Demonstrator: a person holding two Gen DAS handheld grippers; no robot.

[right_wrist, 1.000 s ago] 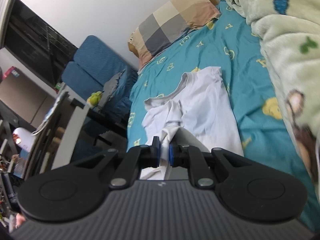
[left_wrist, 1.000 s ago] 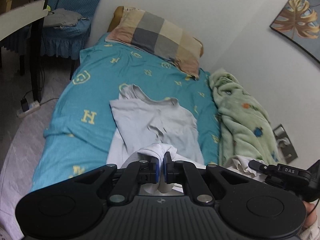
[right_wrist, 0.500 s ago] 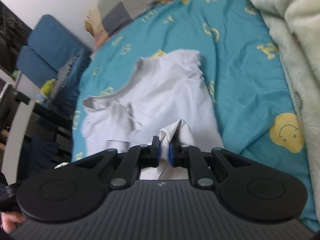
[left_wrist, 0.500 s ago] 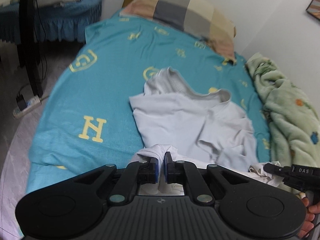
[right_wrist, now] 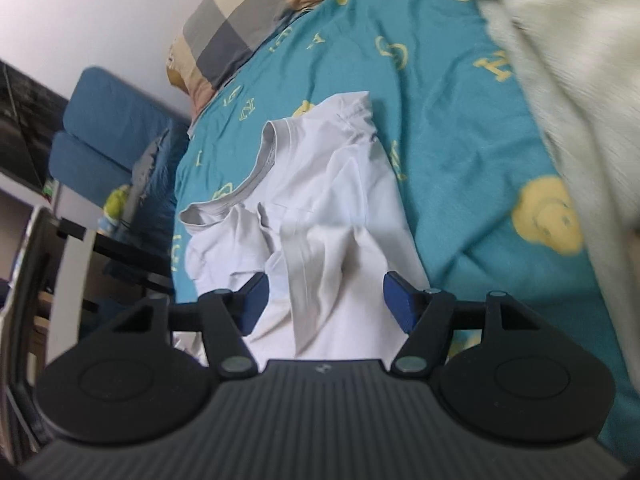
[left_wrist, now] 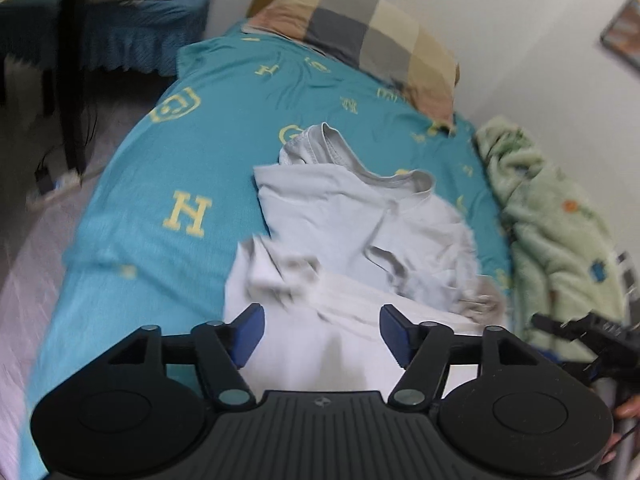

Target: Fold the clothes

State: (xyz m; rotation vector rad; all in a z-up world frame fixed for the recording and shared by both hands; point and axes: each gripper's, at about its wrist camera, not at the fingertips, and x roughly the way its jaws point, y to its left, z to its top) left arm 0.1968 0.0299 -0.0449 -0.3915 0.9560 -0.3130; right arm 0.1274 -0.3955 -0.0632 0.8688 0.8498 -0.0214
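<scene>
Left wrist view shows the left claw (left_wrist: 320, 334) and, alongside, the right claw (right_wrist: 325, 300) with jaws just spread, releasing the pale T-shirt (left_wrist: 360, 224) onto the teal bed (left_wrist: 160, 168), so a fold seems laid; next, regrip an edge.

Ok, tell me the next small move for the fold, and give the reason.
Probably draw both tongs back clear of the shirt, then regrip an edge to smooth it. The left tongs and right tongs have just been opening and stand open, pads pressing nothing, and the shirt lies rumpled on the teal bedsheet, folds bunched and sleeve askew.
</scene>
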